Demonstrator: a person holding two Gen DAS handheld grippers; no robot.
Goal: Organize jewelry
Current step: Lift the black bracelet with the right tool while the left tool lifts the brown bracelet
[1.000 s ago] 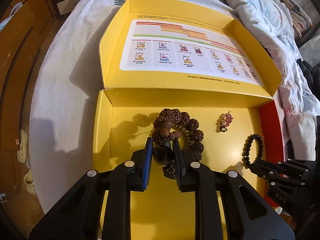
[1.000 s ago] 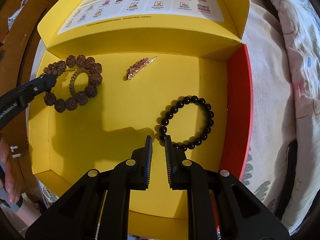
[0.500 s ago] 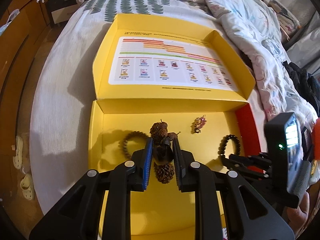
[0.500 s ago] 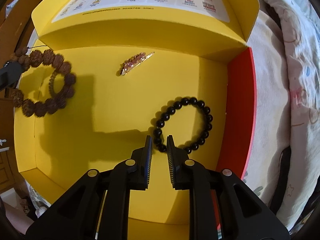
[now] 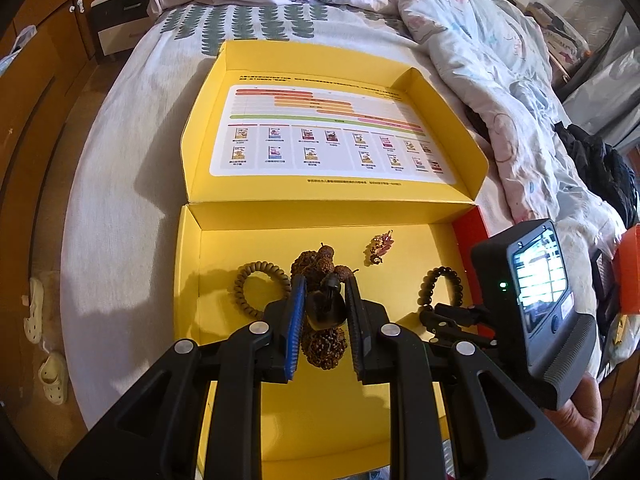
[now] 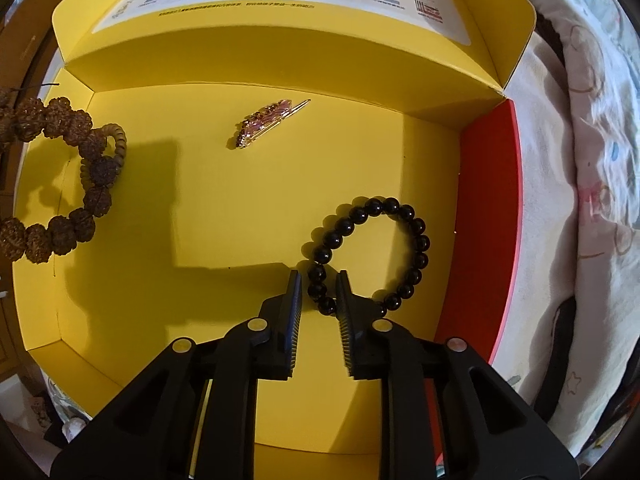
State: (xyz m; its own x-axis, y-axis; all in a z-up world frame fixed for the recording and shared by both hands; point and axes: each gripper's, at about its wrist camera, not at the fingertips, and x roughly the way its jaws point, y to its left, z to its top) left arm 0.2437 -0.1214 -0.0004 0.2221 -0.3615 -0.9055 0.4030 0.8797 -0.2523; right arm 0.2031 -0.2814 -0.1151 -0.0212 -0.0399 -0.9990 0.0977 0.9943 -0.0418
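In the left wrist view my left gripper (image 5: pixel 323 280) is shut on a dark bead of the knobbly brown bracelet (image 5: pixel 322 346), which hangs above the yellow box (image 5: pixel 188 280) floor. A tan coil bracelet (image 5: pixel 244 284) lies just left of it, and a pink-gold hairpin (image 5: pixel 380 246) lies further back. The right wrist view shows my right gripper (image 6: pixel 319 280) pointing down at the black bead bracelet (image 6: pixel 416 224). Its jaws are closing, with the bracelet's near-left strand between the fingertips (image 6: pixel 297 284). No pad visibly touches a bead. The brown bracelet (image 6: pixel 96 200) dangles at the left.
The box lies on a bed (image 5: pixel 120 220) with its printed lid (image 5: pixel 320 140) open at the back and a red wall (image 6: pixel 480 220) on the right. A quilt (image 5: pixel 500 80) is bunched to the right. Wooden cabinets and slippers (image 5: pixel 52 376) are on the left. A hand (image 5: pixel 580 412) holds the right gripper's screen unit (image 5: pixel 536 292).
My left gripper rose with the brown bracelet, lifting it off the tan coil, which stayed on the floor. My right gripper sank until its tips straddle the black bracelet.
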